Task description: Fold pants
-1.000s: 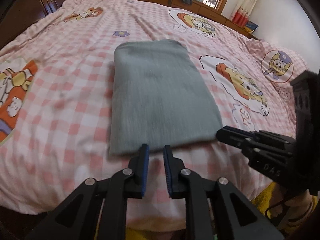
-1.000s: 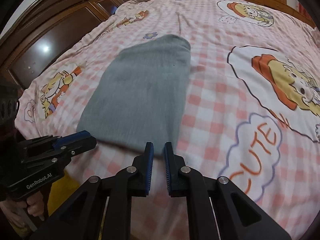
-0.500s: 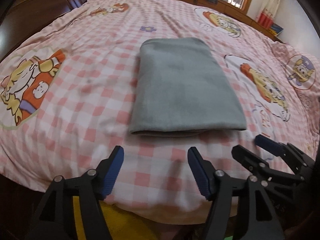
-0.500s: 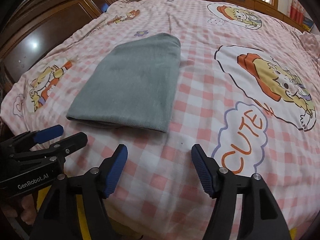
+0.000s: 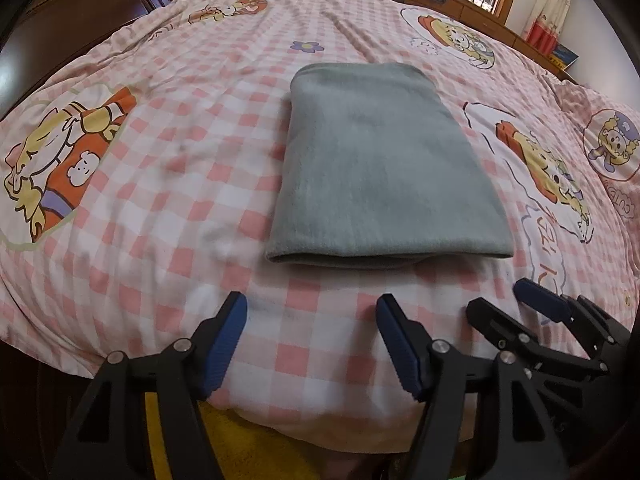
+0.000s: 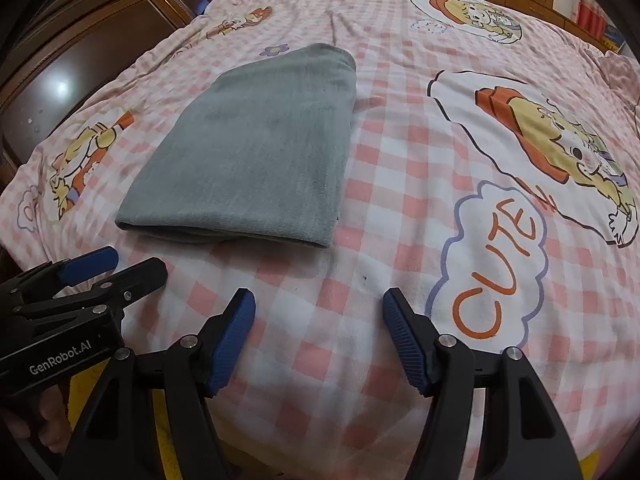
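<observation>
So the grey fleecy pants, folded into a neat rectangle, sat in the middle of the left wrist frame on the pink-and-white checked cartoon bedspread, layered edge facing us. Our left claw had just been opening and stood spread with nothing between its blue pads; same for the right claw, released and empty over bare bedspread at bottom centre. Neither touched the cloth. Looked basically done to us. If we wanted another fold, we figured the trick was pinching all layers at both near corners and lifting evenly, so the stack wouldn't slide apart.
</observation>
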